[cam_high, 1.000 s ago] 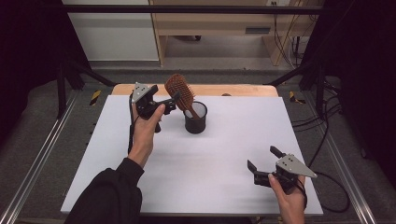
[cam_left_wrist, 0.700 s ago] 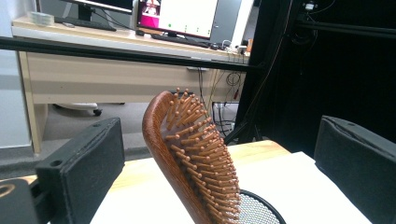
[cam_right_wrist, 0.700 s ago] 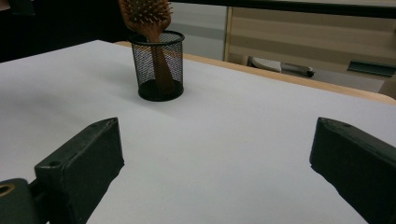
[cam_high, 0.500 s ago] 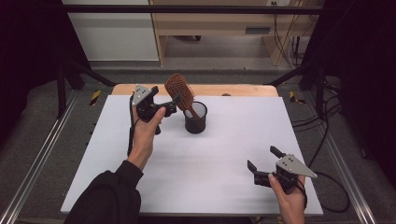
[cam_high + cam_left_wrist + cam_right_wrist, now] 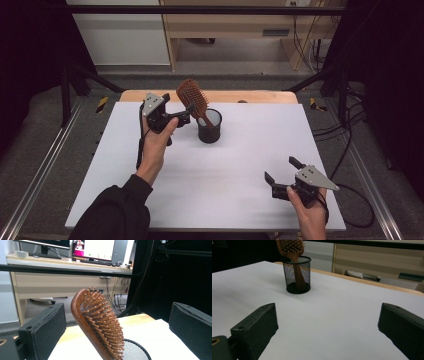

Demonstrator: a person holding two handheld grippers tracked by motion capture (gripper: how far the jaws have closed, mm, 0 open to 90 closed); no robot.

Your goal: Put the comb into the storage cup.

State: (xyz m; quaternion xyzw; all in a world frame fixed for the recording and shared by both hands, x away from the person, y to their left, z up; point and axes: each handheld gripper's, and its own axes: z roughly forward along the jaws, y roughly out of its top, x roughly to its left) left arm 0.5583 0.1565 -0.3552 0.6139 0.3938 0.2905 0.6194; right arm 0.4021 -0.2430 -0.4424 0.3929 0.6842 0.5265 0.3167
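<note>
Wooden paddle hairbrush [image 5: 193, 98] stands handle-down in black mesh cup [image 5: 209, 127], left gripper [image 5: 184, 114] open-jawed around its head, right gripper [image 5: 281, 170] open, idle near front edge; next likely closing to lift.

Count: 1 hairbrush [image 5: 193, 99], wooden, standing in 1 black mesh cup [image 5: 209, 131]. 1 white table [image 5: 235, 175] under both. 2 grippers: 1 left gripper [image 5: 182, 116], 1 right gripper [image 5: 281, 170]. 2 hands, 1 per gripper. 2 black jaws on each gripper, 4 jaws total.
</note>
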